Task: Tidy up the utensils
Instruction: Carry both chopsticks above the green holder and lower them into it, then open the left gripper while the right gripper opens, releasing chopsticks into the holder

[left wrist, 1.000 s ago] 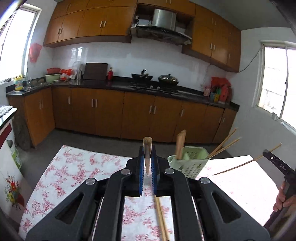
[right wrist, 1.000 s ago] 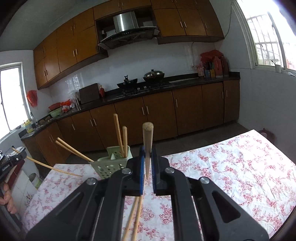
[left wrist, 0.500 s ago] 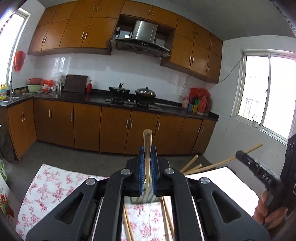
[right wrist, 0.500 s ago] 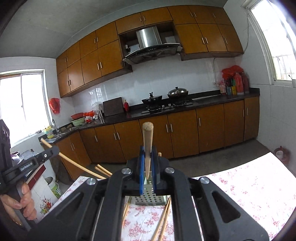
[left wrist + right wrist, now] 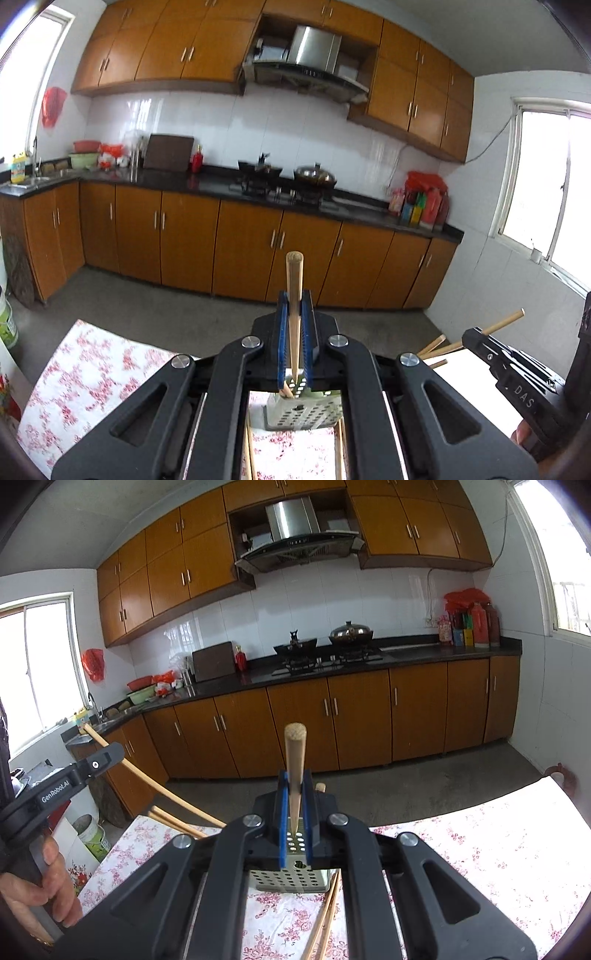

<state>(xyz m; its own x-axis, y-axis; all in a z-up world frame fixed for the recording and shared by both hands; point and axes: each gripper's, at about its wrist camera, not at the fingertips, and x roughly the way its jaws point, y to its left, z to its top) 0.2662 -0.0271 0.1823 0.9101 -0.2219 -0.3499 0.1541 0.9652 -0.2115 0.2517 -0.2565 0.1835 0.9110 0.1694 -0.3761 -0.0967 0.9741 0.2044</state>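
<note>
My left gripper (image 5: pixel 294 297) is shut on a wooden chopstick (image 5: pixel 294 280) that stands up between its blue pads. Just below its jaws stands the pale green perforated utensil holder (image 5: pixel 306 415). My right gripper (image 5: pixel 294 775) is likewise shut on a chopstick (image 5: pixel 294 753), right above the same holder (image 5: pixel 291 880). Each gripper shows in the other's view: the right gripper (image 5: pixel 471 336) at the far right, the left gripper (image 5: pixel 112 751) at the far left, both gripping their sticks. Loose chopsticks (image 5: pixel 325 919) lie on the cloth beside the holder, and other chopsticks (image 5: pixel 173 821) lean out of it.
The table wears a white cloth with red flowers (image 5: pixel 480 853); its far edge drops to a grey floor in front of brown cabinets (image 5: pixel 184 236). A person's hand (image 5: pixel 40 897) grips the left handle. A bucket (image 5: pixel 90 834) stands on the floor at left.
Both grippers have risen and closed in on the holder from either side, each still gripping its chopstick. The holder, earlier ahead of the jaws, now sits under them.
</note>
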